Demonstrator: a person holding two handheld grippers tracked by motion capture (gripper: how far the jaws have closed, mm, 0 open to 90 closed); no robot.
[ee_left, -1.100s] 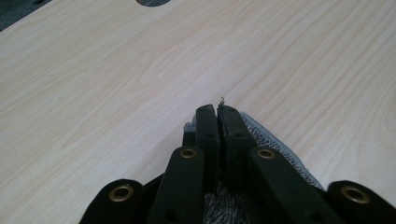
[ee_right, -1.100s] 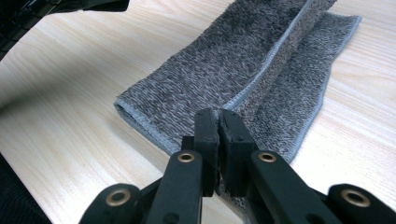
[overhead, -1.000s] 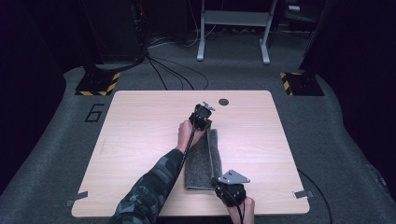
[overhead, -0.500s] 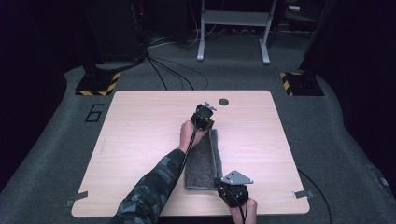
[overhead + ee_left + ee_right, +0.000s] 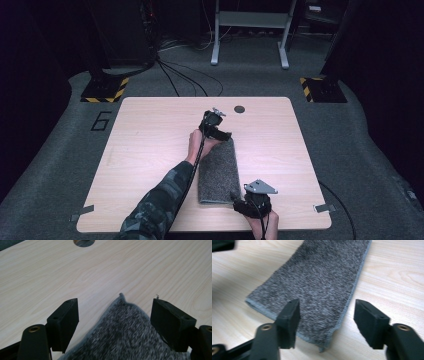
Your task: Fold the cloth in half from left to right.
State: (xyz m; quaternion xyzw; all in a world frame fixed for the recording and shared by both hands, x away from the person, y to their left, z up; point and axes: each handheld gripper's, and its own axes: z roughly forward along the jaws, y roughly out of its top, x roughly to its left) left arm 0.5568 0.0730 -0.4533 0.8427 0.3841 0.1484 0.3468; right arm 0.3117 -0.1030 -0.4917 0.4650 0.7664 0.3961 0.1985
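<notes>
A grey knitted towel (image 5: pixel 218 172) lies folded into a long strip on the wooden table (image 5: pixel 145 145). My left gripper (image 5: pixel 221 135) is at the strip's far end. Its jaws have just been opening, and the towel's far corner (image 5: pixel 125 332) lies loose between them (image 5: pixel 115 307). My right gripper (image 5: pixel 240 206) is at the near end by the table's front edge. Its jaws have also just been opening and now stand apart (image 5: pixel 325 308) over the towel's near corner (image 5: pixel 319 277), without pressing on it.
A round cable hole (image 5: pixel 239 109) sits in the table beyond the left gripper, also seen as a hole (image 5: pixel 84 242) in the left gripper view. Cables (image 5: pixel 180 80), two yellow-black striped blocks (image 5: pixel 105 90) and a metal stand (image 5: pixel 250 30) are on the floor behind.
Both hands stay at the towel's two ends. The towel lies in the same strip on the table.
</notes>
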